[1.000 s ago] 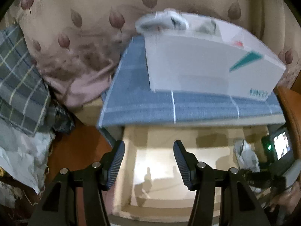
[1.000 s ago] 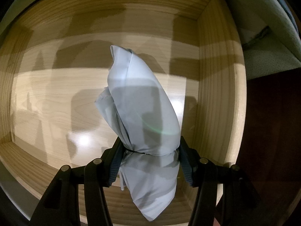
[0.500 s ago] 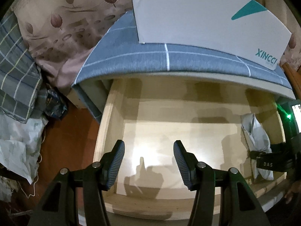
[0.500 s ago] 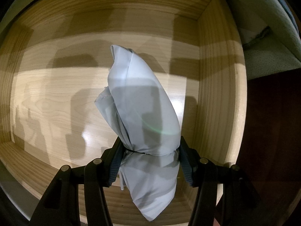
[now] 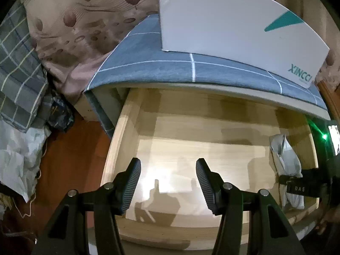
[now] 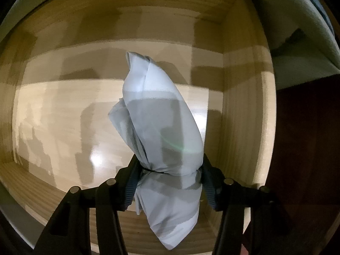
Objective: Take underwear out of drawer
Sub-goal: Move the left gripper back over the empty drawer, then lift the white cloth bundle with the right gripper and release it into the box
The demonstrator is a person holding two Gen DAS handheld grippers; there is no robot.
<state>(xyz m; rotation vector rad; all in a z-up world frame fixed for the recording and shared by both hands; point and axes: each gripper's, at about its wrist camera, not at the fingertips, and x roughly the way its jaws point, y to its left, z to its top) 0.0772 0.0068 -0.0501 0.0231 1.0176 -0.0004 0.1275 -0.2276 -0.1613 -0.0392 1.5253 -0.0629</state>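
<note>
Underwear (image 6: 163, 131) bunched at drawer (image 6: 238, 106) right wall | right gripper (image 6: 170, 186) jaws closing, pinching it for lift-out | left gripper (image 5: 168, 182) mid-drawer, half-open, empty, on standby

The underwear (image 6: 163, 131) covers the inner pads of the right tongs (image 6: 170, 171) where they pinch it, and its bunched folds hide its cut. In the left view the right tongs (image 5: 297, 188) run off the right edge. The white box (image 5: 233, 19) is cropped at top, its small print unreadable. The drawer (image 5: 119, 140) front rim lies behind the left tongs (image 5: 167, 182).
</note>
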